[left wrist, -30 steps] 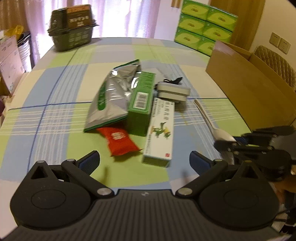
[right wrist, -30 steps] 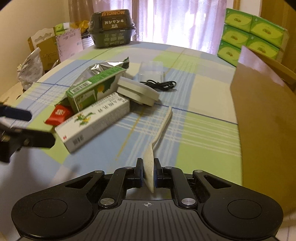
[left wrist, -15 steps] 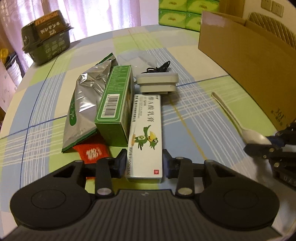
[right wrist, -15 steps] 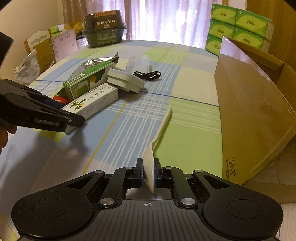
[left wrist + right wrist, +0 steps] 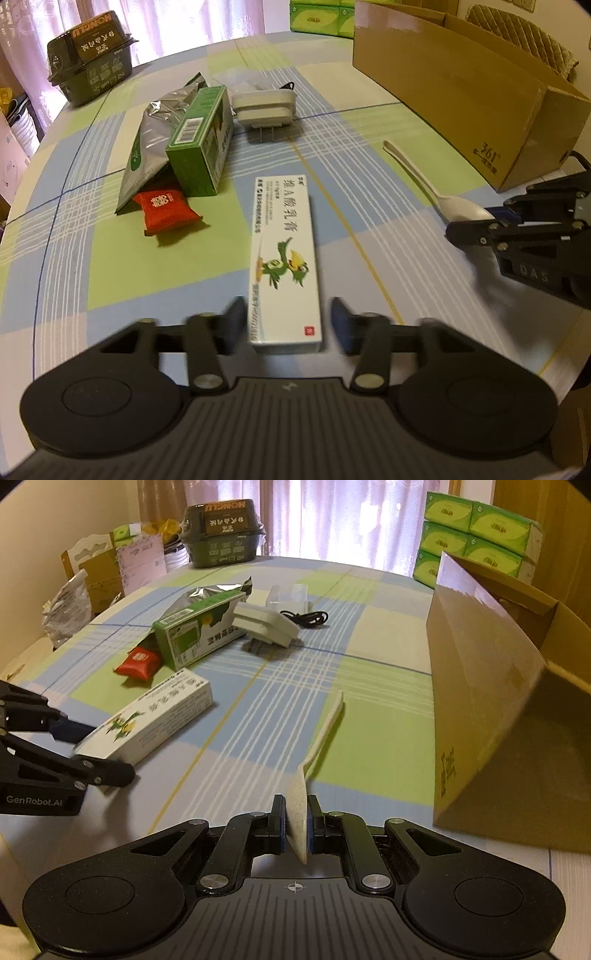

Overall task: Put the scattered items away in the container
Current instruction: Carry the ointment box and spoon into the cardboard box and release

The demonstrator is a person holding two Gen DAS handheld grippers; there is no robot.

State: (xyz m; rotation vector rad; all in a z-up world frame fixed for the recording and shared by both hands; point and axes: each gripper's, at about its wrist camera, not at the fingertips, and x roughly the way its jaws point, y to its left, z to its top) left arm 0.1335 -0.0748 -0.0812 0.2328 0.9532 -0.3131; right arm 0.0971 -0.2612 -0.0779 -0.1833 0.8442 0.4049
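A white box with a green bird print (image 5: 284, 254) lies on the checked tablecloth, apart from the pile. My left gripper (image 5: 288, 317) straddles its near end. Its fingers are blurred, with a narrow gap on each side, so it is open. My right gripper (image 5: 295, 827) is shut on the bowl of a cream plastic spoon (image 5: 321, 731), whose handle points forward above the table. The open cardboard carton (image 5: 480, 701) stands just right of the spoon. In the left wrist view the right gripper (image 5: 495, 218) holds the spoon (image 5: 424, 181) before the carton (image 5: 461, 92).
A pile remains mid-table: green box (image 5: 199, 147), silver pouch (image 5: 155, 136), red sachet (image 5: 164, 210), white adapter (image 5: 264, 107) and black cable (image 5: 306, 617). A dark food container (image 5: 221, 535) sits at the far edge. Green tissue packs (image 5: 476, 535) are stacked behind the carton.
My left gripper closed in on the white box and dragged it away from the pile; its fingers now stand slightly wider. The right gripper kept the spoon and moved nearer the carton.
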